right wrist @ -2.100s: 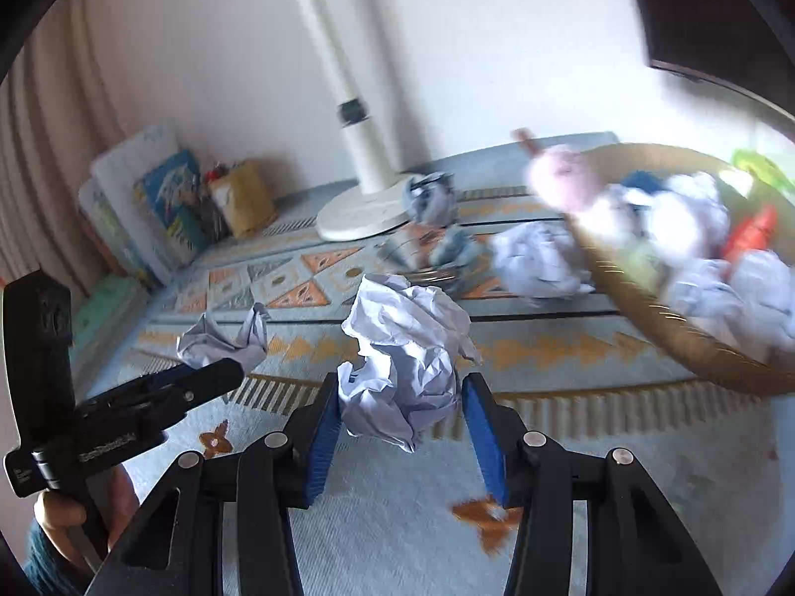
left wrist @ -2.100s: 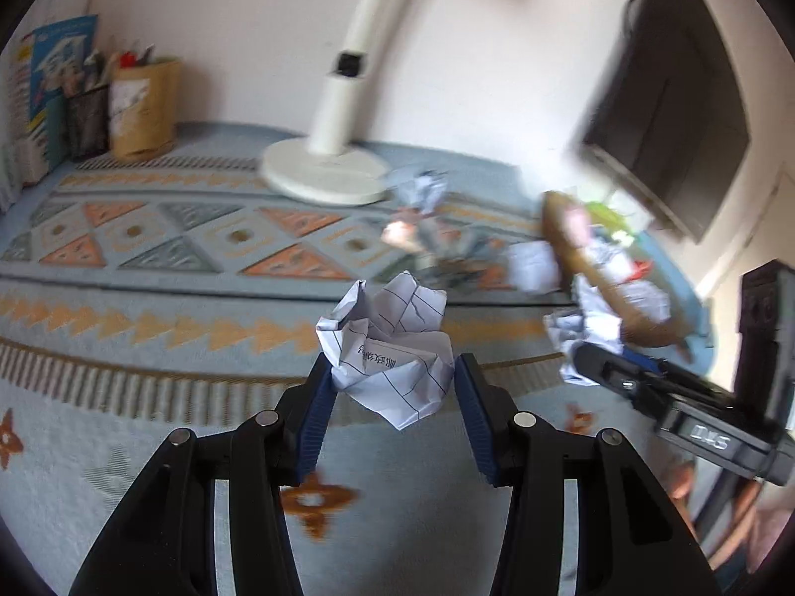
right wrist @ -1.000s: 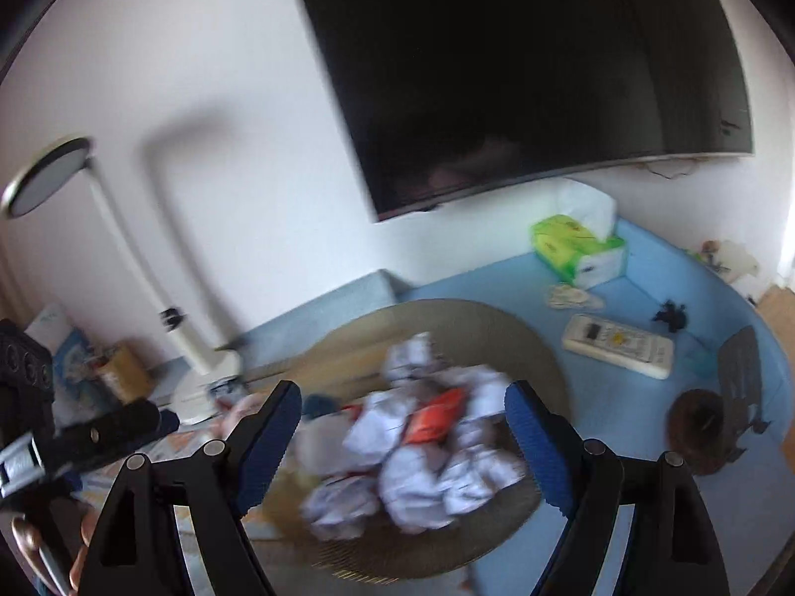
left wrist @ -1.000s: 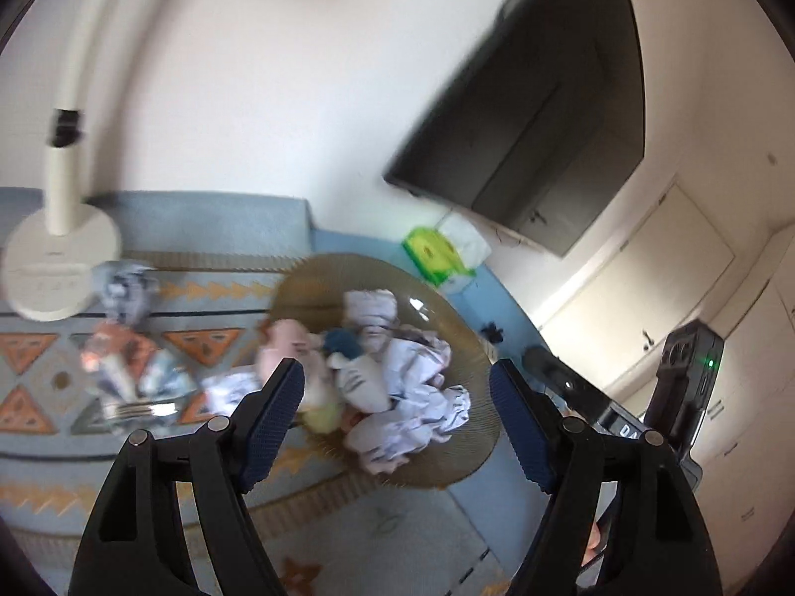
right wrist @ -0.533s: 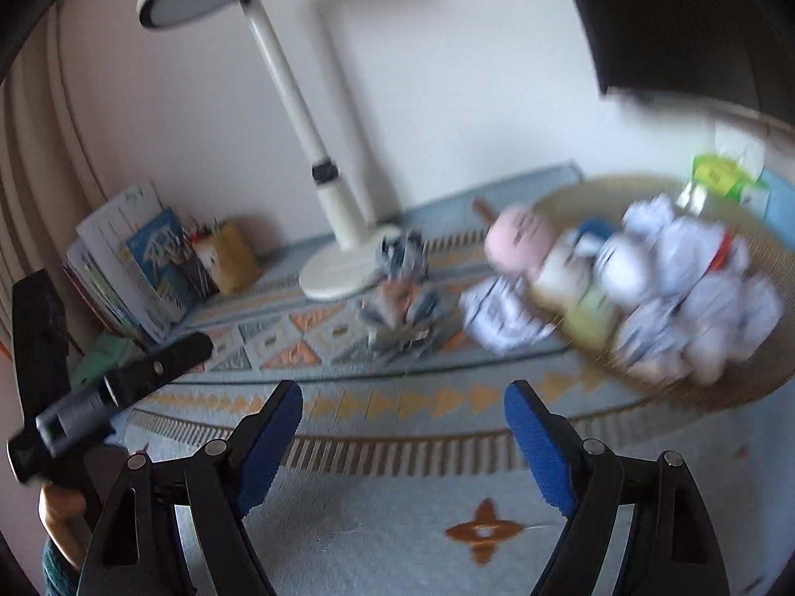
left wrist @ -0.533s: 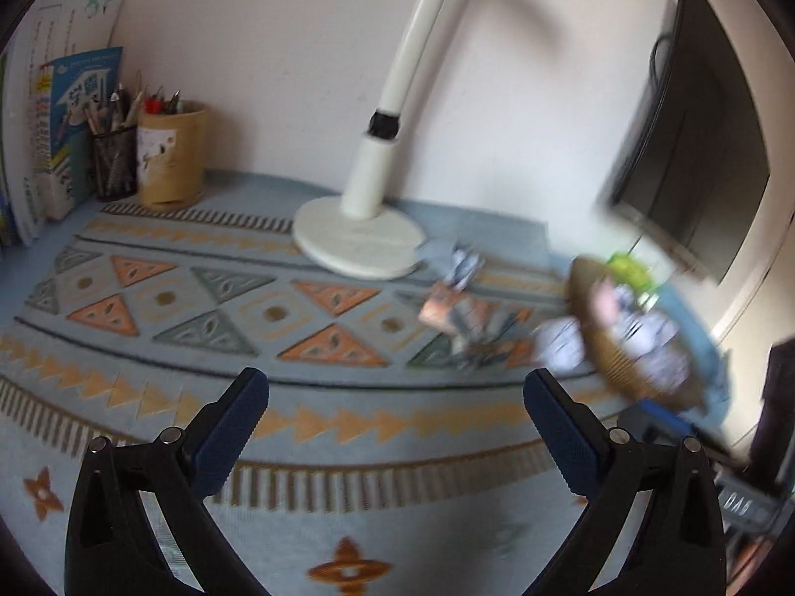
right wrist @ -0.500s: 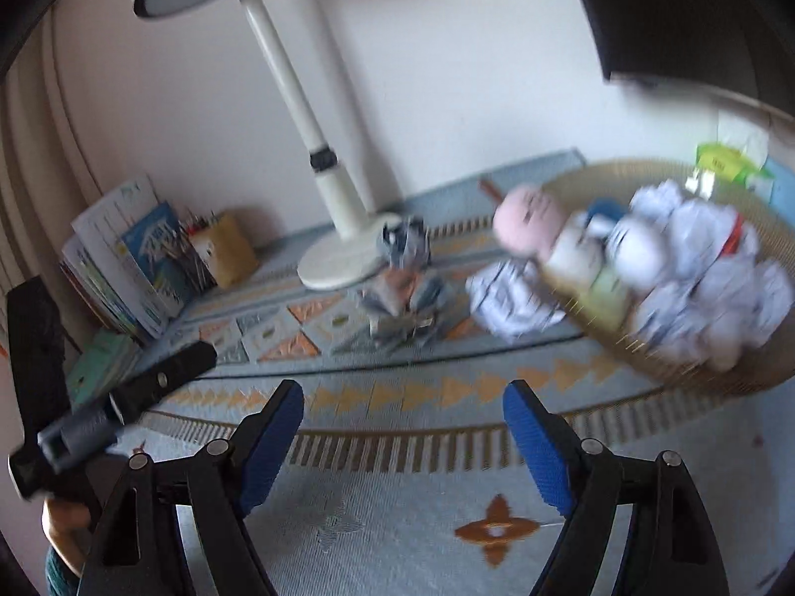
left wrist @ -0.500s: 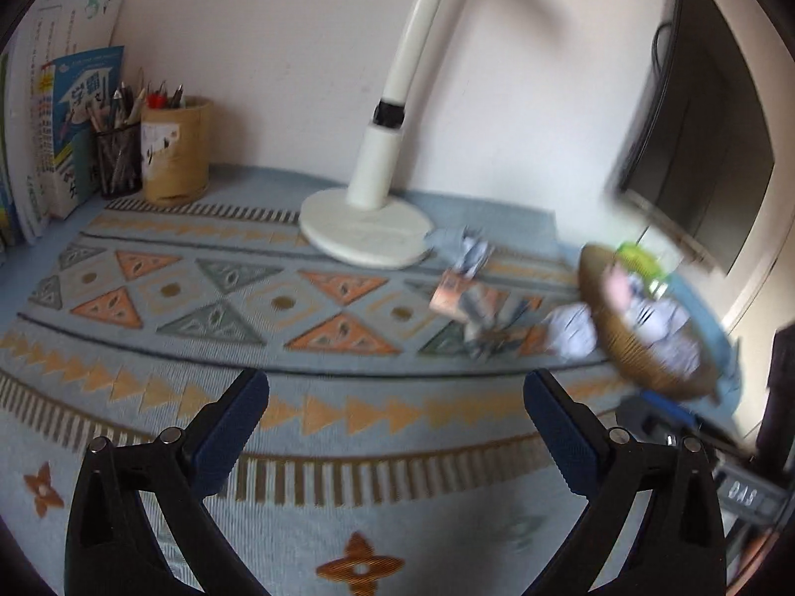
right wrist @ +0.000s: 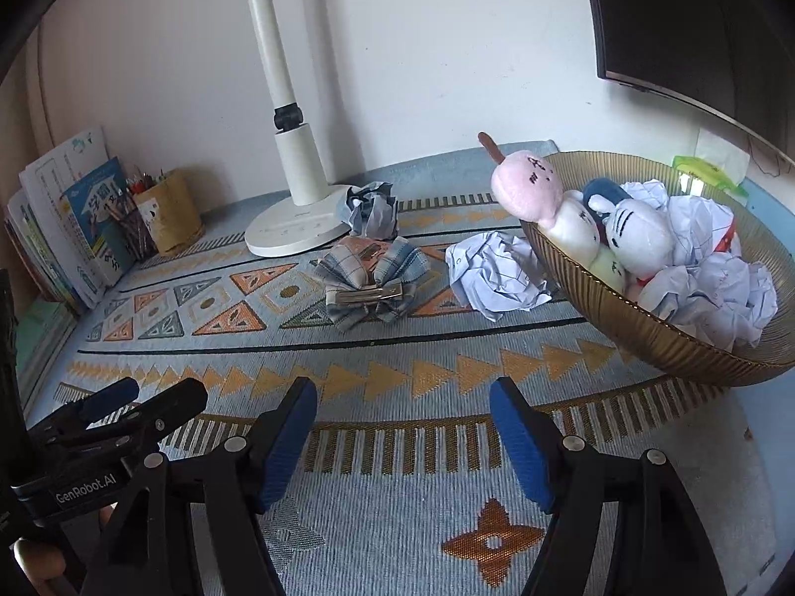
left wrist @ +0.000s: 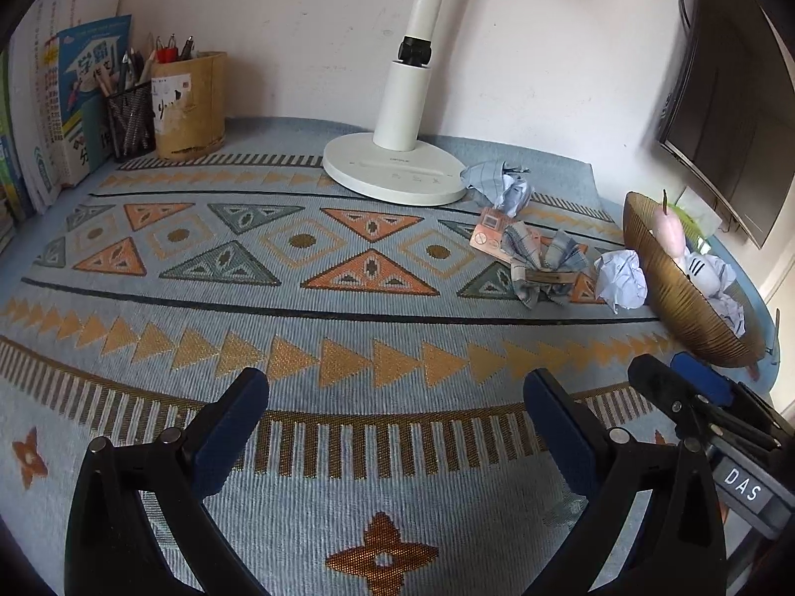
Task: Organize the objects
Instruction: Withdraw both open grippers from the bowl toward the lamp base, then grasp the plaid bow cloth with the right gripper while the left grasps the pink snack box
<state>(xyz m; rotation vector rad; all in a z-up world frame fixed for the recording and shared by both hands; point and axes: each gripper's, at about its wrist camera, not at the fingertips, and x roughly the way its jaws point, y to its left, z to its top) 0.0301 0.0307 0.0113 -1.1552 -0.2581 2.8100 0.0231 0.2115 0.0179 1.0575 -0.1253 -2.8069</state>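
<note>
Both tongs empty; most clutter already in the basket, a few bits left on the mat.

Left gripper [left wrist: 396, 412] spread wide, nothing btwn its jaws; right gripper [right wrist: 403, 422] also apart & empty, its jaws have just been closing in some. Both hang over bare mat [right wrist: 397, 511] at bottom of frame. Basket [right wrist: 641, 328], right side of right view, looks mostly filled: approx 3 plush toys [right wrist: 526, 188] plus a heap of paper wads, hard to count, maybe 4+. Left to do, I'd say: 1 white paper ball [right wrist: 497, 273] touching the basket's outer wall, 1 checked cloth bow [right wrist: 370, 278] mid-frame w/ a pink card [left wrist: 489, 233] beside it, 1 bluish paper ball [right wrist: 372, 213] against the lamp base [right wrist: 293, 233]. So 4 loose items remain.
</note>
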